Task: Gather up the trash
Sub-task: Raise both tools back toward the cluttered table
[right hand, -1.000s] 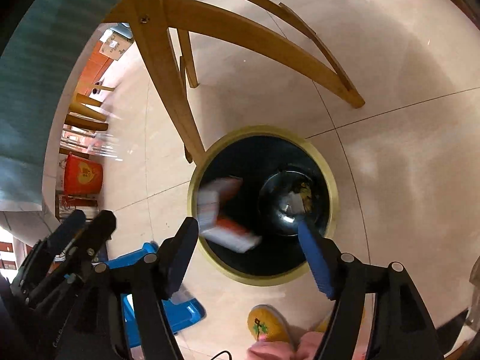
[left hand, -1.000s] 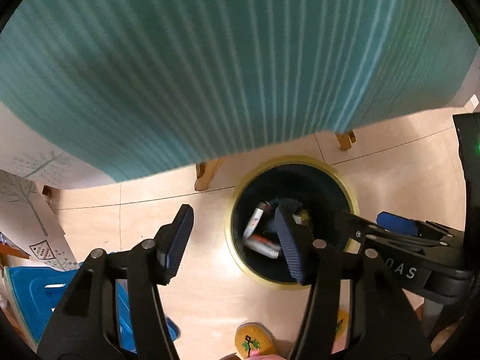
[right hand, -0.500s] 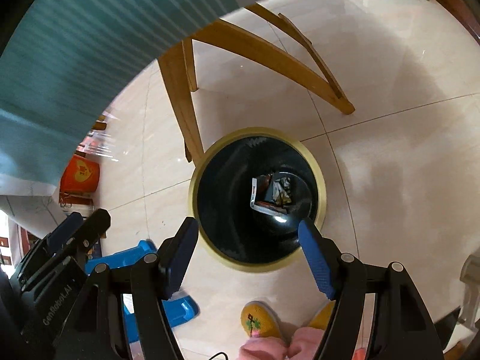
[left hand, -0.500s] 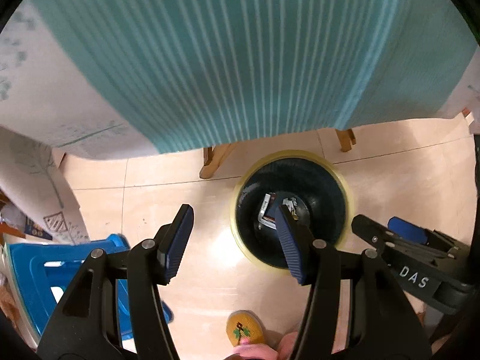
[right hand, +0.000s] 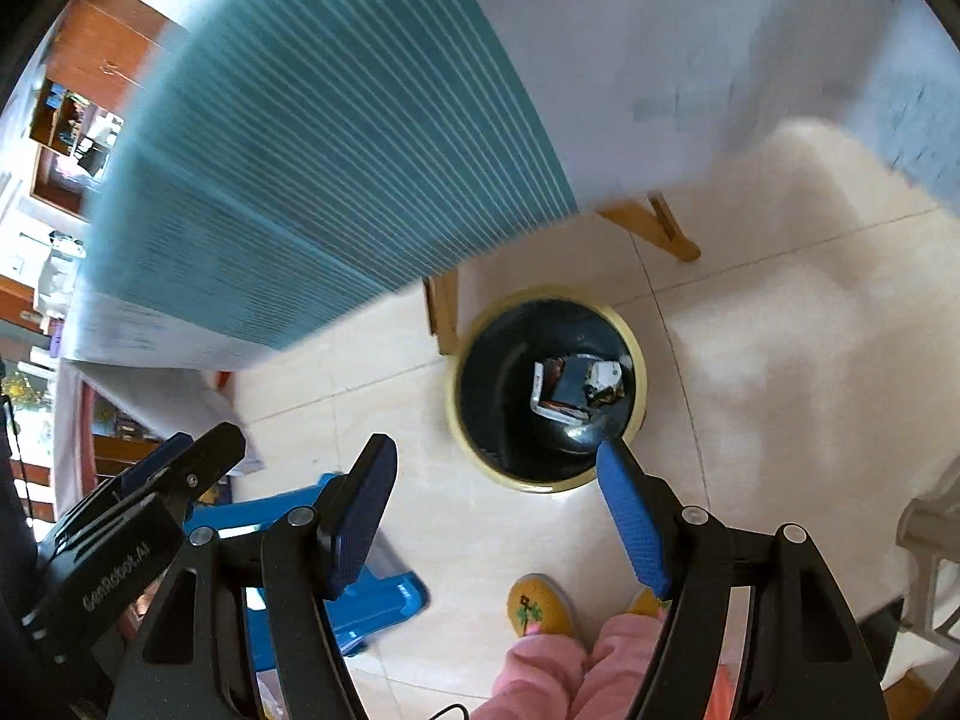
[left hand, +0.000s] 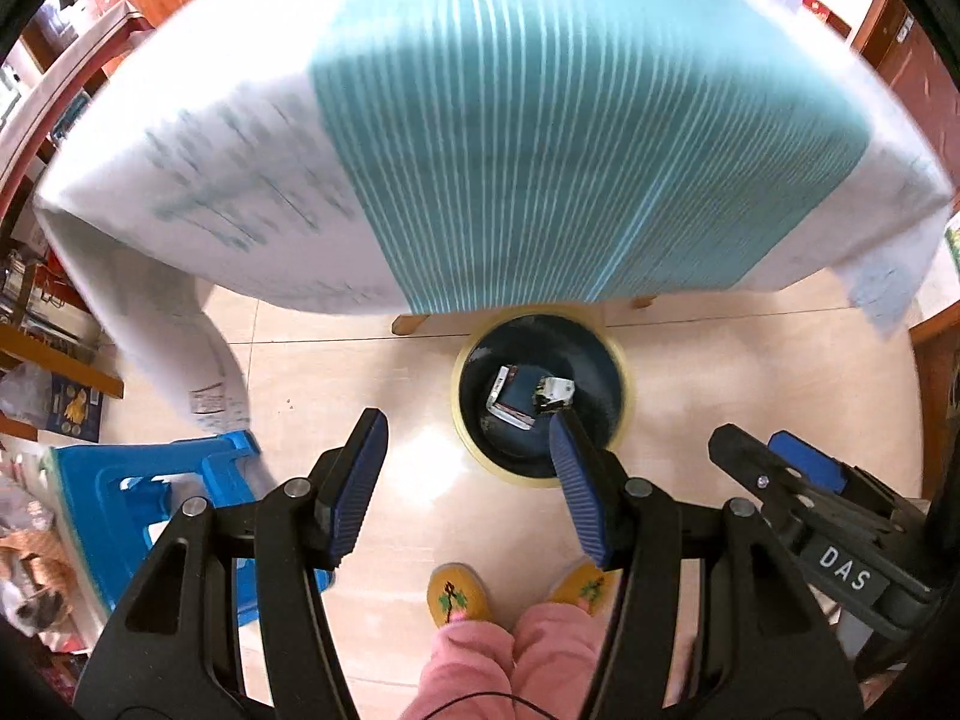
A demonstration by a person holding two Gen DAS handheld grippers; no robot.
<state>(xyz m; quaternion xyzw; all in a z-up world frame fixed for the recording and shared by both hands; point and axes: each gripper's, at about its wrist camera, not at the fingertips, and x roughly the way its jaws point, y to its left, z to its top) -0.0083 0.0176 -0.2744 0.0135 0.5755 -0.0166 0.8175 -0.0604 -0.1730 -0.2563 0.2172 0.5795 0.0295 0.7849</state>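
A round dark bin with a yellow rim (left hand: 624, 372) stands on the tiled floor beside the table; it also shows in the right wrist view (right hand: 641, 384). Several pieces of trash (left hand: 528, 396) lie at its bottom, also seen from the right wrist (right hand: 570, 387). My left gripper (left hand: 468, 480) is open and empty, high above the floor, with the bin just beyond its right finger. My right gripper (right hand: 498, 504) is open and empty, high above the bin's near rim. The right gripper shows in the left wrist view (left hand: 798, 480) at the right.
A table with a teal striped cloth (left hand: 540, 138) fills the upper view; its wooden legs (right hand: 444, 312) stand next to the bin. A blue plastic stool (left hand: 150, 498) is at the left. The person's yellow slippers (left hand: 459, 594) and pink trousers are below.
Both grippers have risen well above the bin, which now looks smaller. The carton that was falling from the right gripper now lies inside the bin. The tabletop has come into view.
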